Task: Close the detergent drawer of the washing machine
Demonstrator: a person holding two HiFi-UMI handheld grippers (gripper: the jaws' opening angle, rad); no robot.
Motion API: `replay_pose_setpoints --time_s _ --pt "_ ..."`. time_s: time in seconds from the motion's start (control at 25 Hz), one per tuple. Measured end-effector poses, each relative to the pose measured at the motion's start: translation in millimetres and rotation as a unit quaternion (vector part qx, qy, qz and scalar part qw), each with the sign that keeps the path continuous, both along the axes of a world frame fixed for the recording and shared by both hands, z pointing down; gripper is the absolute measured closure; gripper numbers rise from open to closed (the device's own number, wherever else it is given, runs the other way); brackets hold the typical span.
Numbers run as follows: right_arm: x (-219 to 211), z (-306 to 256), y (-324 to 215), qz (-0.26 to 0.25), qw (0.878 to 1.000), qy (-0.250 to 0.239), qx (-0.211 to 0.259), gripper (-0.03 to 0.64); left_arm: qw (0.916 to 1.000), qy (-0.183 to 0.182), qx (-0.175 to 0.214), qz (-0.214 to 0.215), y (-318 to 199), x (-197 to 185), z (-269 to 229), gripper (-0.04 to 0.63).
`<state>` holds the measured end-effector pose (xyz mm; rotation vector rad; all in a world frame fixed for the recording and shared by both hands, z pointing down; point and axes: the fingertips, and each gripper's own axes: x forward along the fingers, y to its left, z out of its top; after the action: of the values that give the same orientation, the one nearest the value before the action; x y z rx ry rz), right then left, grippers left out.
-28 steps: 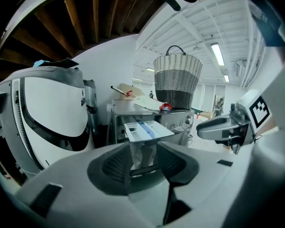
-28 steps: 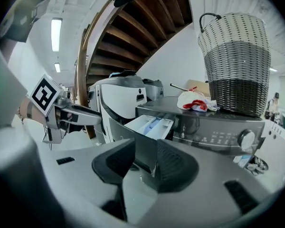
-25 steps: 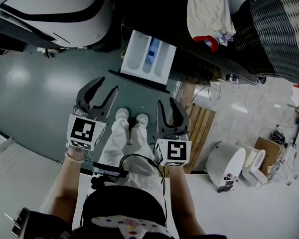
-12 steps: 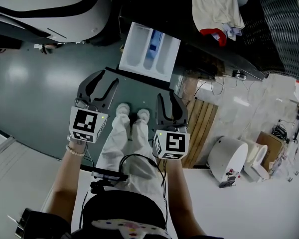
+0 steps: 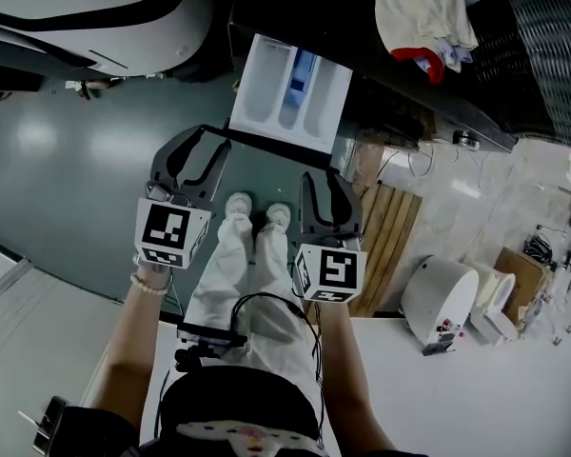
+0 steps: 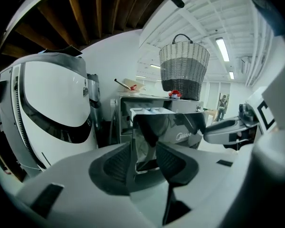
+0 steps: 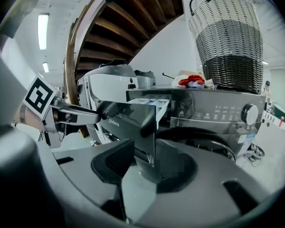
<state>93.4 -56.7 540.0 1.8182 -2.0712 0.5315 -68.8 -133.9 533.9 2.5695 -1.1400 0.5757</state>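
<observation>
Head view first: the detergent drawer (image 5: 284, 89) is standing pulled out, white compartments showing, at 12 o'clock from both grippers. The left gripper (image 5: 205, 141) is hovering right at the left end of its dark front panel (image 5: 271, 144). The right gripper (image 5: 324, 179) is waiting near the right end, at about 5 o'clock of the drawer. White-trousered legs (image 5: 243, 265) are showing between the two, and a wicker basket (image 5: 538, 55) is sitting up at 2 o'clock.

Left gripper view now: the jaws are standing wide apart (they have just been easing inward a touch). The panel's lower left corner is showing in the gap, and the pads are not pressing on it. A white rounded appliance (image 6: 52, 108) is filling 9 o'clock.

Right gripper view: these jaws are parted too. The panel's right edge is running down into the gap, with no grip on it. The washing machine (image 7: 218, 110) is stretching off toward 3 o'clock, the drawer jutting from its upper left corner.
</observation>
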Motion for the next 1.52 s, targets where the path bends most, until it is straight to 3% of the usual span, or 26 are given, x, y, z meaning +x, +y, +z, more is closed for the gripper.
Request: replay_pose_setpoints --time_s 0.44,1.52 --pt "9 1 -2 0.054 0.999 -0.002 -0.001 0.54 0.9999 -0.002 -0.004 -0.012 0 -1 0 0.434" --pt "18 -1 -32 0.075 0.997 0.012 -0.006 0.535 0.9996 0.003 -0.004 -0.029 -30 8 -2 0.434"
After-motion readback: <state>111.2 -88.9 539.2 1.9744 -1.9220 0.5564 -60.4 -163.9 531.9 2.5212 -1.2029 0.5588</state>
